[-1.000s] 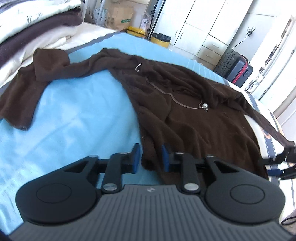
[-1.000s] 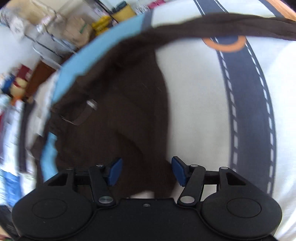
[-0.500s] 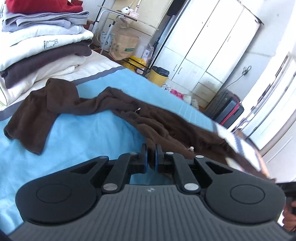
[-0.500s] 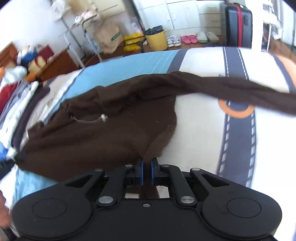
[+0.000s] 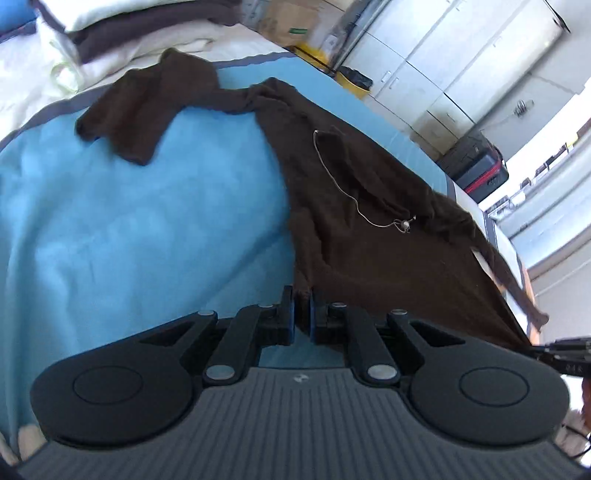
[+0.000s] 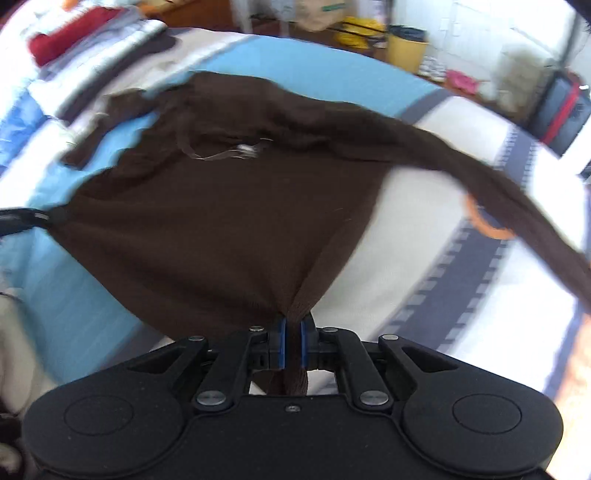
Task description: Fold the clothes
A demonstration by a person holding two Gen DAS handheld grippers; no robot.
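The brown sweater (image 5: 369,236) is spread across the blue blanket (image 5: 147,236), its hem stretched between 2 corners. The left gripper (image 5: 302,314) is clamped on 1 corner, the right gripper (image 6: 291,343) on the other. The collar and a thin chain (image 5: 354,199) lie beyond the hem; folded clothes (image 5: 140,29) are stacked past the left sleeve.

Motion-blurred sweater sleeve (image 6: 524,206) cut off at right edge; stacked clothes (image 6: 85,37) smeared.
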